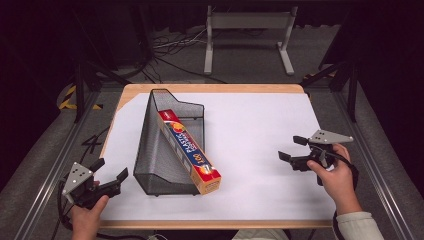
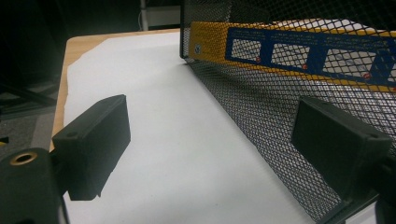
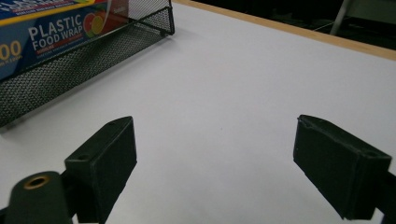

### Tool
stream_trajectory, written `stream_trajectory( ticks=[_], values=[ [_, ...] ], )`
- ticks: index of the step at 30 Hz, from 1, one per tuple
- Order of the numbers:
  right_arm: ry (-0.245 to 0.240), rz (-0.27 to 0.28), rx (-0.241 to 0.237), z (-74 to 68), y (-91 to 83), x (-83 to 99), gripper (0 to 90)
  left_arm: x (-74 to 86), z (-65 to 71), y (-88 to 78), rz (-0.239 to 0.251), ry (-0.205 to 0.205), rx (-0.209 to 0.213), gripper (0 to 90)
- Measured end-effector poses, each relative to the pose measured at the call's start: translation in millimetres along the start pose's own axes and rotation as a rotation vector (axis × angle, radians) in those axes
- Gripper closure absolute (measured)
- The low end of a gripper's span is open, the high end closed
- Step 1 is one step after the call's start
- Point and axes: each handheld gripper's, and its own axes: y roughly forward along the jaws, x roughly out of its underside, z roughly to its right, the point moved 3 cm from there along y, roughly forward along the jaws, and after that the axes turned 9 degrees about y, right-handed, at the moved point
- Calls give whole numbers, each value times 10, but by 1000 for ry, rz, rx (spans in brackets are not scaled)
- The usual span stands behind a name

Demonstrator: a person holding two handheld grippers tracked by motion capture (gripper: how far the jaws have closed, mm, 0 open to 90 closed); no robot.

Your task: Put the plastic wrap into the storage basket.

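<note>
A black wire-mesh file holder (image 1: 150,150) lies on the white sheet, left of centre. A long blue and orange plastic food wrap box (image 1: 189,150) rests in it, slanted, with its near end sticking out over the front rim. My left gripper (image 1: 111,174) sits open at the table's near left corner, jaws empty, just left of the mesh wall (image 2: 261,107). My right gripper (image 1: 292,148) stands open over the sheet at the right, nothing between its jaws. In the right gripper view the box (image 3: 51,32) and the holder's rim (image 3: 70,65) lie at the upper left.
The white sheet (image 1: 250,130) covers a wooden table (image 1: 215,88) whose edge shows at the back. A metal frame (image 1: 247,30) and cables lie on the floor beyond. Dark rails run along both sides of the table.
</note>
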Motion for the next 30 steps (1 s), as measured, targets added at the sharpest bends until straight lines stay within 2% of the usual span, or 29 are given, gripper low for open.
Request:
stream_trajectory(
  ticks=[9, 13, 22, 30],
  values=[
    [31, -9, 11, 97, 5, 284, 141, 11, 19, 29, -12, 11, 10, 104],
    [26, -13, 14, 93, 25, 399, 141, 30, 13, 43, -16, -2, 13, 100],
    [37, -39, 18, 101, 74, 536, 139, 30, 31, 52, -23, 6, 28, 105],
    [-3, -88, 2, 68, 132, 588, 129, 33, 40, 57, -25, 8, 36, 110]
  ],
)
